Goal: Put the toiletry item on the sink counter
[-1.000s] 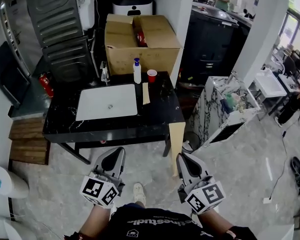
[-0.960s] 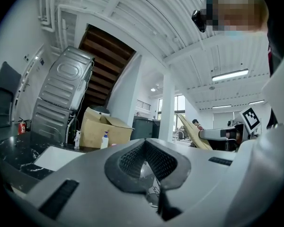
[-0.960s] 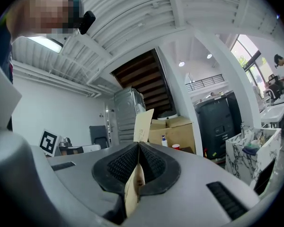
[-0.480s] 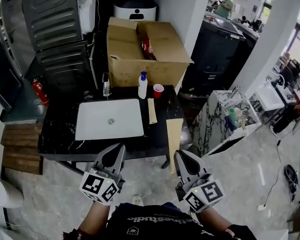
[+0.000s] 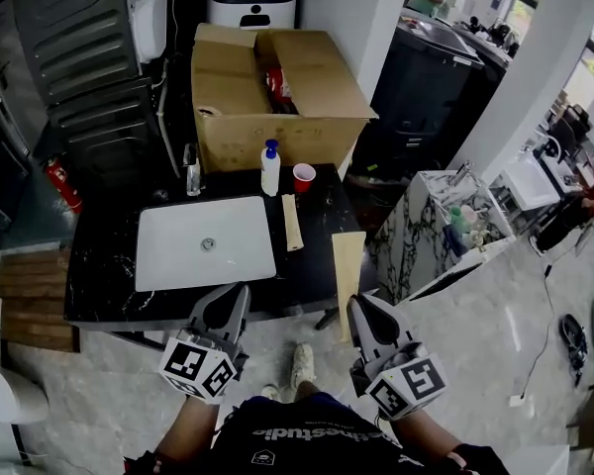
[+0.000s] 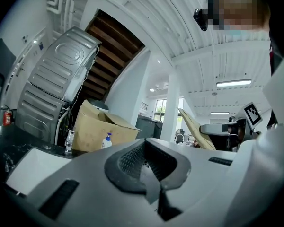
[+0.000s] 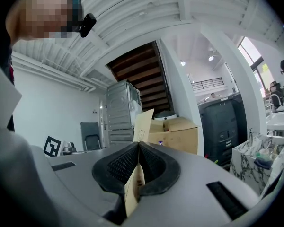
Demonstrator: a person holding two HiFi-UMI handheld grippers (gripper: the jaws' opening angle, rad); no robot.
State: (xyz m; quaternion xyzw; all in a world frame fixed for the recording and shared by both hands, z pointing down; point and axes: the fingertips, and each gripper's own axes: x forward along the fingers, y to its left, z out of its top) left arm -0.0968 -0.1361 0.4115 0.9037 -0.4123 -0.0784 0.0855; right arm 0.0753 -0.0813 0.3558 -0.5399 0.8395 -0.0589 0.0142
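Observation:
My right gripper (image 5: 362, 312) is shut on a long tan carton (image 5: 346, 265), the toiletry item, which points forward over the front right corner of the black sink counter (image 5: 312, 270). In the right gripper view the carton (image 7: 143, 123) stands pinched between the jaws of my right gripper (image 7: 138, 162). My left gripper (image 5: 231, 303) is shut and holds nothing, level with the counter's front edge. From the left gripper view the carton (image 6: 197, 137) shows off to the right. A white basin (image 5: 238, 255) is set into the counter's left half.
At the counter's back stand a faucet (image 5: 192, 174), a white pump bottle (image 5: 270, 169) and a red cup (image 5: 303, 177); a second flat tan carton (image 5: 291, 222) lies right of the basin. Behind is an open cardboard box (image 5: 277, 97). A marble-patterned stand (image 5: 441, 228) is to the right.
The counter has come nearer and lower in the view as the person steps up to it. Both grippers keep their hold and pose.

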